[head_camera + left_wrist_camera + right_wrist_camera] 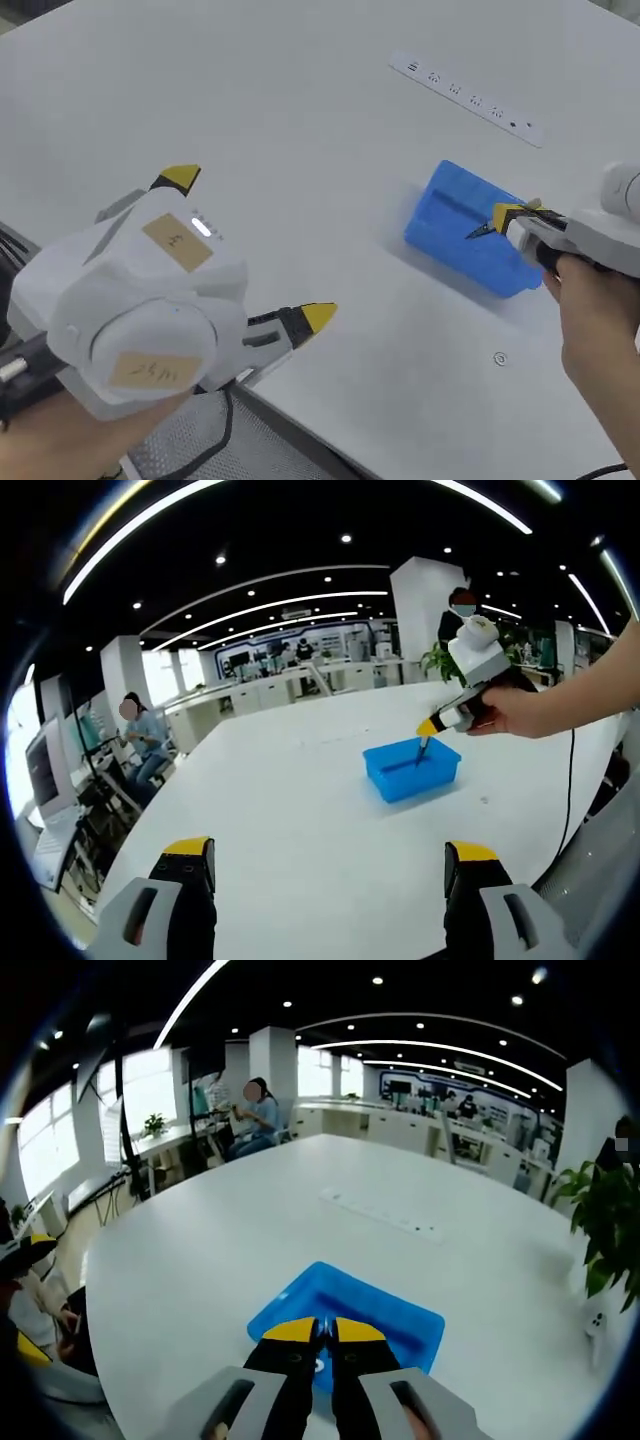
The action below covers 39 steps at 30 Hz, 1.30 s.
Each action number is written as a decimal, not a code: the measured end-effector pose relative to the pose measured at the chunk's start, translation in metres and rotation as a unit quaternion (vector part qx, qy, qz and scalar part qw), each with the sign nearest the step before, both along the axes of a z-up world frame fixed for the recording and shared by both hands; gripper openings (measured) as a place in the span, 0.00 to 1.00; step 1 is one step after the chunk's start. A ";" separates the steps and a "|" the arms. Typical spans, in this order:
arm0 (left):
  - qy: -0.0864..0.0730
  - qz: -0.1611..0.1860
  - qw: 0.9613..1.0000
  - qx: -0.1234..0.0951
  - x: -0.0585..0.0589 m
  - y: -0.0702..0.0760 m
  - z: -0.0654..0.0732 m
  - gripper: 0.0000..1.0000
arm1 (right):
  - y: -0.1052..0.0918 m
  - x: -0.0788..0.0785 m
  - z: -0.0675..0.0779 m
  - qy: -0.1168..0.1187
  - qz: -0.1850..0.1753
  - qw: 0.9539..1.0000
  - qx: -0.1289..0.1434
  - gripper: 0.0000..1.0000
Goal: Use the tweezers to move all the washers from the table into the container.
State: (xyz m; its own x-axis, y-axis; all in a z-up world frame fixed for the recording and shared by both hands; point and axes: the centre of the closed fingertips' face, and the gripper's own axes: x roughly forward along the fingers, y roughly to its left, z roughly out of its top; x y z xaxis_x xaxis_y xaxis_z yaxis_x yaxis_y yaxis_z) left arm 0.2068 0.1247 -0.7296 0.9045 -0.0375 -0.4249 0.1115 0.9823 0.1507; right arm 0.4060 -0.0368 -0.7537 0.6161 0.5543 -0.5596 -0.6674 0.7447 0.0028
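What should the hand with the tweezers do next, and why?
Probably lift the right gripper and carry its tweezers to the washer lying on the table, apart from the container. The tips point down into the container, while that washer lies outside it. Whether the tips hold a washer is too small to tell.

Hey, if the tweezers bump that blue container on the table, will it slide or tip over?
Probably slide: the blue container looks like thin plastic sitting on a smooth white table, so likely light. Tipping seems unlikely, since it is low and wide. The tweezers held by the right tool point into it.
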 end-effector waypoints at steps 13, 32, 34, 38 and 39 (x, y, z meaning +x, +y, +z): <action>-0.003 -0.008 1.000 0.010 -0.001 -0.001 0.002 0.97 | -0.046 -0.029 0.034 -0.028 -0.045 0.998 0.031 0.01; -0.005 -0.018 1.000 0.020 0.006 -0.003 -0.001 0.96 | -0.087 -0.063 -0.015 0.028 -0.088 0.996 0.009 0.02; -0.005 -0.018 1.000 0.018 0.006 -0.003 -0.001 0.96 | -0.087 -0.067 -0.020 0.034 -0.085 0.996 0.005 0.02; -0.004 -0.020 1.000 0.018 0.005 -0.003 -0.002 0.96 | -0.089 -0.070 -0.029 0.046 -0.083 0.995 0.002 0.02; -0.002 -0.019 1.000 0.017 0.005 -0.004 -0.003 0.96 | -0.090 -0.070 -0.031 0.049 -0.083 0.995 0.000 0.02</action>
State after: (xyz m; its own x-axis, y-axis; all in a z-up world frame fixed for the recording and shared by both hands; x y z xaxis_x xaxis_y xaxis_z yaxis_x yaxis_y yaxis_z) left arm 0.2119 0.1212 -0.7330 0.9046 -0.0584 -0.4223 0.1487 0.9716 0.1841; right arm 0.3361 -0.1270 -0.7847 0.6419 0.4500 -0.6208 -0.5321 0.8444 0.0619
